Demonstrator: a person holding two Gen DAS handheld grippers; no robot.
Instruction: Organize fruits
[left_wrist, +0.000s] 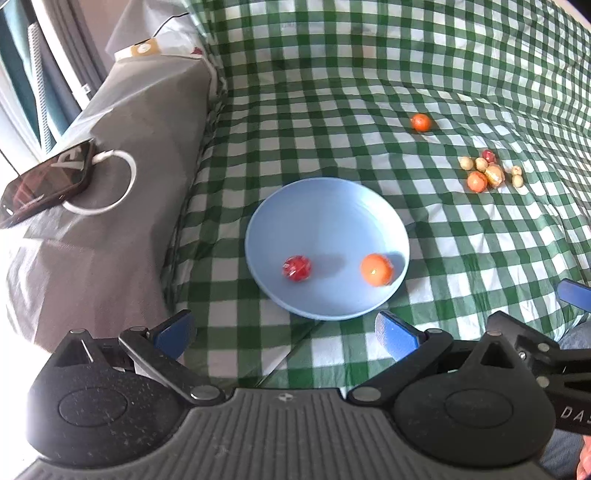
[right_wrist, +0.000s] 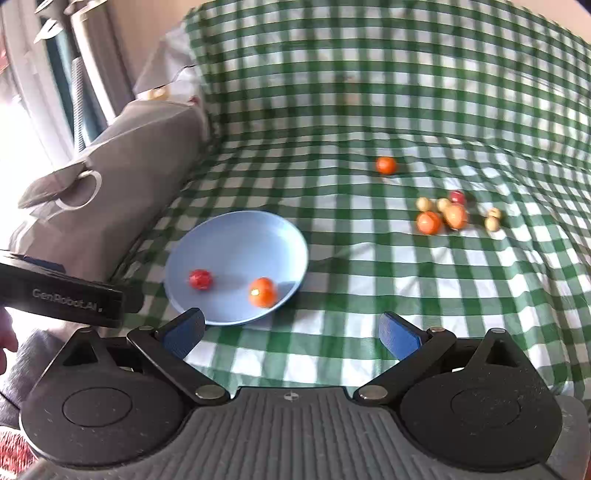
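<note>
A light blue plate (left_wrist: 325, 206) (right_wrist: 240, 236) lies on the green checked cloth and holds a red fruit (left_wrist: 296, 268) (right_wrist: 200, 278) and an orange fruit (left_wrist: 376, 269) (right_wrist: 262, 292). A lone orange fruit (left_wrist: 421, 122) (right_wrist: 386, 165) lies farther back. A cluster of small fruits (left_wrist: 485, 171) (right_wrist: 447, 216) lies to the right. My left gripper (left_wrist: 284, 332) is open and empty, just short of the plate. My right gripper (right_wrist: 291, 330) is open and empty, to the right of the plate's near edge.
A grey pillow (left_wrist: 122, 177) (right_wrist: 122, 170) lies at the left, with a phone (left_wrist: 44, 182) and a white cable (left_wrist: 110, 184) on it. The left gripper's body (right_wrist: 59, 295) shows at the left of the right wrist view.
</note>
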